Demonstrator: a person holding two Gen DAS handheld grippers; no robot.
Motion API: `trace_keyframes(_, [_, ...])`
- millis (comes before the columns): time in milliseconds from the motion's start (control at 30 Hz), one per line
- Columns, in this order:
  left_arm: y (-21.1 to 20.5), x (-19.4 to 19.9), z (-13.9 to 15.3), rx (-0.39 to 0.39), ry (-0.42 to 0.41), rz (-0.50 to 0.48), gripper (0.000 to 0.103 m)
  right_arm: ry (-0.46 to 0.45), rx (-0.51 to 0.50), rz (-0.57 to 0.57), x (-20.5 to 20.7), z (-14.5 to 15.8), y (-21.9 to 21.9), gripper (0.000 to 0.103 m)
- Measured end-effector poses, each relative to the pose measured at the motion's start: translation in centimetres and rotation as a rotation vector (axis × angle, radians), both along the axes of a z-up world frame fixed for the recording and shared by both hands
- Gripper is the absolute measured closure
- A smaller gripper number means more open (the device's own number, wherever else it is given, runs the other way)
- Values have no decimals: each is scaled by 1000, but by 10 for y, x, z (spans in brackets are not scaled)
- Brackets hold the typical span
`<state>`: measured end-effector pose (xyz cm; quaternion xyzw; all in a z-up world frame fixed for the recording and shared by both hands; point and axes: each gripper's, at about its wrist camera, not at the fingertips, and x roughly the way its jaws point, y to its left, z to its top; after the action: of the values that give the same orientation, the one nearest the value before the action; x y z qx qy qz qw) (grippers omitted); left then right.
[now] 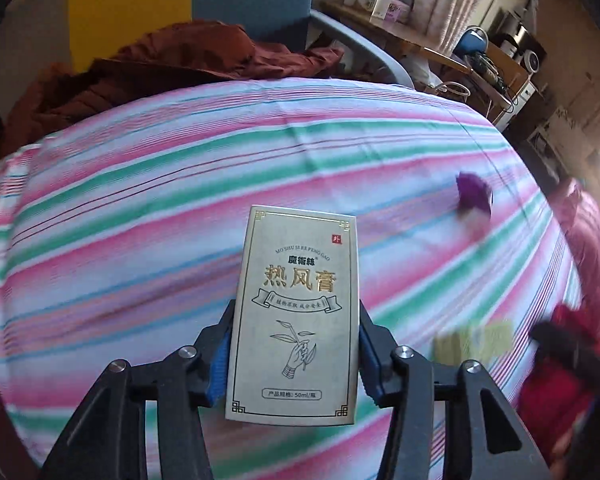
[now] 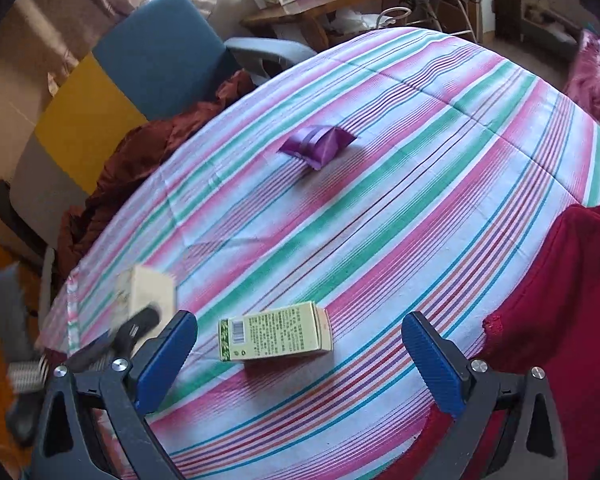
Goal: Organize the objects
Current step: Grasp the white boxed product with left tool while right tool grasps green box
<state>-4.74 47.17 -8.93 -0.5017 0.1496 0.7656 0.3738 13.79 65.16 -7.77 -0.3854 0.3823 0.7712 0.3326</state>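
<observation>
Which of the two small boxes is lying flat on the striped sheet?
The green box, lying on its side between the open right gripper's fingers. The cream box is off the sheet, clamped in the left gripper.

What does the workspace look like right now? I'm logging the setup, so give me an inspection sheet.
Surface: striped sheet, wrinkled, spread over a bed.
Job's things: cream box in the left gripper; green box lying flat; purple pouch further off.
Clutter: rust-brown cloth at the sheet's edge; red cloth on the near right.
Grippers: left gripper shut on the cream box; right gripper open over the green box.
Cables: tangle on a far desk.
Surroundings: blue chair, wooden table with boxes.
</observation>
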Motion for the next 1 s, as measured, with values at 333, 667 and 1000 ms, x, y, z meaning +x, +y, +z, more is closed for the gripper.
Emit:
trace_keyframes(333, [-62, 29, -4, 37, 170, 27, 52, -93, 41, 115, -26, -9, -15, 0])
trace_keyframes(667, [-69, 27, -6, 70, 157, 28, 52, -161, 75, 150, -41, -18, -16, 0])
trace_keyframes(1000, [-68, 26, -13, 58, 139, 32, 52, -219, 87, 165, -52, -28, -15, 0])
